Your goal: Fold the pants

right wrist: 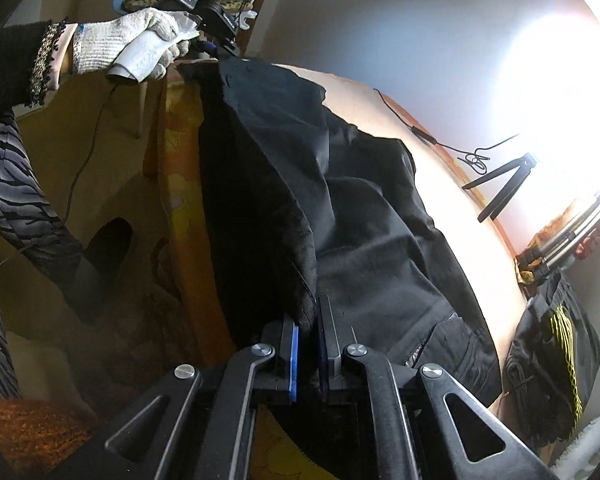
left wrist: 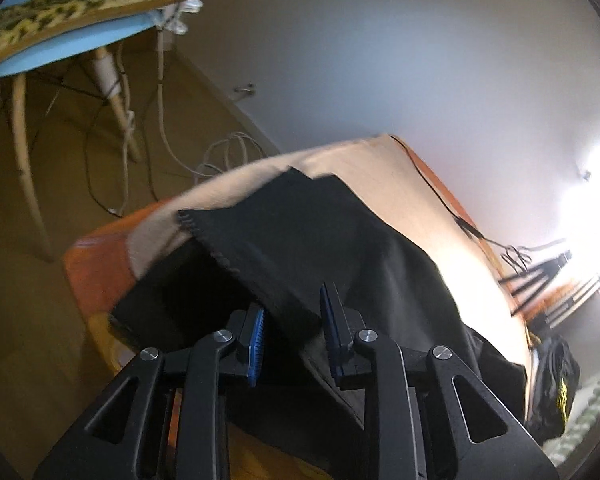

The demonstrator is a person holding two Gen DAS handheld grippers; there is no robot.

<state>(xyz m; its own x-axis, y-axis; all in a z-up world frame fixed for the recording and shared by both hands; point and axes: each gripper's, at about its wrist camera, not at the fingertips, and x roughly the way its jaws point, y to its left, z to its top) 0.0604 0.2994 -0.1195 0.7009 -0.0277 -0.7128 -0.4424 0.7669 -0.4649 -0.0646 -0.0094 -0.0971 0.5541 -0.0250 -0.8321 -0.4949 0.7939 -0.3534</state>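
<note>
Black pants (right wrist: 340, 208) lie along a beige-covered table (right wrist: 452, 184), one side lifted in a fold. My right gripper (right wrist: 308, 320) is shut on the near edge of the pants, its blue pads (right wrist: 294, 360) pinching the cloth. In the left wrist view my left gripper (left wrist: 292, 312) holds the pants (left wrist: 300, 232) near the stitched hem (left wrist: 204, 236); cloth runs between its blue pads (left wrist: 257, 344), which stand somewhat apart. In the right wrist view the left gripper (right wrist: 216, 46), held by a gloved hand (right wrist: 140, 48), sits at the far end of the pants.
A blue chair (left wrist: 60, 40) with a patterned cushion stands on the floor beyond the table, with cables (left wrist: 220, 152) under it. Tripods (right wrist: 504, 184) and a bright lamp (right wrist: 560, 60) are at the table's far right. A black bag (right wrist: 552, 364) hangs at the right edge.
</note>
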